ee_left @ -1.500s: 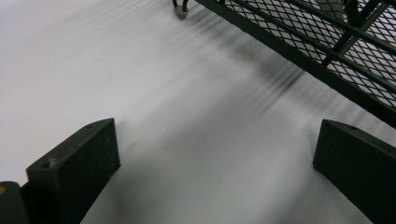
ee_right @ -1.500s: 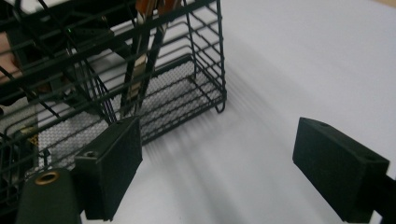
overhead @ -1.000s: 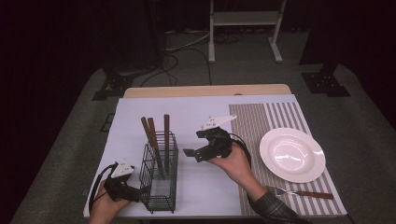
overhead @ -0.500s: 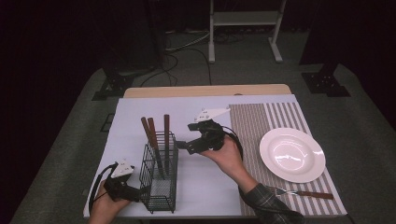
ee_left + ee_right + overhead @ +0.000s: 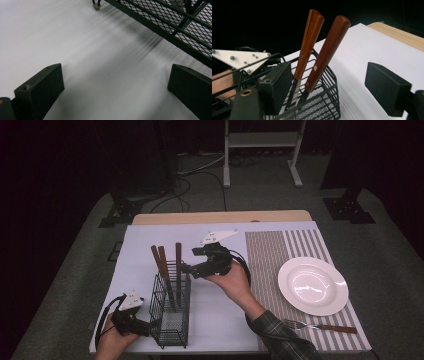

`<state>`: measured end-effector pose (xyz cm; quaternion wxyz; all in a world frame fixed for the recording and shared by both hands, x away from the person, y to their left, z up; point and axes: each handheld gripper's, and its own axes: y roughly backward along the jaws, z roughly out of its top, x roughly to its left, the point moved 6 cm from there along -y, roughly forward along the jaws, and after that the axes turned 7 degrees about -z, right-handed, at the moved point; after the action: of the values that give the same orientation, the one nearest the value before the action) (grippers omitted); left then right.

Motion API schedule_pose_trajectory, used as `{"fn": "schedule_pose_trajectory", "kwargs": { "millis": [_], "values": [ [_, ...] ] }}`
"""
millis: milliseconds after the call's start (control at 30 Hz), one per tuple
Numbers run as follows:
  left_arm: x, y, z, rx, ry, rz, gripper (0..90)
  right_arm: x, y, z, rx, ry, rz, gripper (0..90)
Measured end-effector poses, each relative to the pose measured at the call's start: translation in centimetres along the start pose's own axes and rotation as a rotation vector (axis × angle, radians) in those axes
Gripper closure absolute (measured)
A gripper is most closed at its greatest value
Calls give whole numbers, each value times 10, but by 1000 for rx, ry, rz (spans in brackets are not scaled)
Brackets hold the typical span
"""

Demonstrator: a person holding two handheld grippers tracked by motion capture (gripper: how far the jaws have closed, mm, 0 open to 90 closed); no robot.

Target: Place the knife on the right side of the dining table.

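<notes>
1. The black wire-mesh cutlery basket (image 5: 171, 312) stands just left of the right gripper (image 5: 192, 268); a sideways knock could tip it.
2. Three wooden-handled utensils (image 5: 177, 257) lean upright inside it, ahead of the right gripper's spread jaws, which have just been closing with nothing between them yet.
3. The left gripper (image 5: 150, 326), jaws apart on nothing, sits beside the basket's near wall.
4. Bare white sheet (image 5: 220, 315) lies open behind the right gripper.

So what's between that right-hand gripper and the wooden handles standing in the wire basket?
Nothing. In the right gripper view, the right gripper has open jaws facing the wooden handles in the wire basket, with only air between.
</notes>
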<state>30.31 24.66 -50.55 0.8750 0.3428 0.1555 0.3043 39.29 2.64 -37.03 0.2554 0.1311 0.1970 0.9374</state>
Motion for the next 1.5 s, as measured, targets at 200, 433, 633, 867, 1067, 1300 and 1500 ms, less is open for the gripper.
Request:
{"fn": "schedule_pose_trajectory", "kwargs": {
  "millis": [200, 433, 633, 867, 1067, 1300, 1500],
  "values": [
    [0, 0, 0, 1, -1, 1, 0, 2, -10, 9, -18, -5, 15, 226],
    [0, 0, 0, 3, -1, 0, 0, 2, -20, 16, -40, -15, 27, 274],
    [0, 0, 0, 3, -1, 0, 0, 2, -25, 19, -53, -31, 36, 327],
    [0, 0, 0, 3, -1, 0, 0, 2, -29, 25, -75, -33, 40, 420],
    [0, 0, 0, 3, -1, 0, 0, 2, -31, 28, -89, -32, 37, 506],
    [0, 0, 0, 3, -1, 0, 0, 1, -31, 27, -100, -38, 36, 619],
    [0, 0, 0, 3, -1, 0, 0, 9, -23, 29, -125, -22, 54, 680]
  ]
}}
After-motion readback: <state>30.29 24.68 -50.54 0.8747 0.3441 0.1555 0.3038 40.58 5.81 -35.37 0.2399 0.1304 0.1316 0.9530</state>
